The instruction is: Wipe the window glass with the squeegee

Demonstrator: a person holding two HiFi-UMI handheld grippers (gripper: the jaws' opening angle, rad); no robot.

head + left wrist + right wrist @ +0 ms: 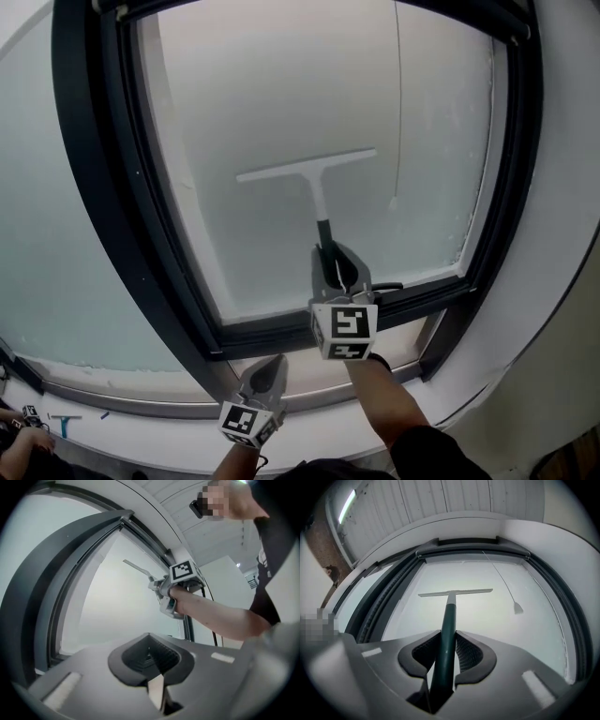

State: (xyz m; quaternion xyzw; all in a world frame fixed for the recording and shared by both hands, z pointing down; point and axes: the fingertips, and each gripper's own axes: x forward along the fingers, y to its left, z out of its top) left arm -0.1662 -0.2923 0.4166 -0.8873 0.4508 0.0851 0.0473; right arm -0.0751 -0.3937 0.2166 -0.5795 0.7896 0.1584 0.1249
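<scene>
Centrally, the right gripper is clamped on the dark green handle of the squeegee. The squeegee's pale blade lies against the frosted window glass just above mid-frame, tilted up to the right. At lower centre-left, the left gripper hangs by the sill below the black window frame, its jaws closed together on nothing.
</scene>
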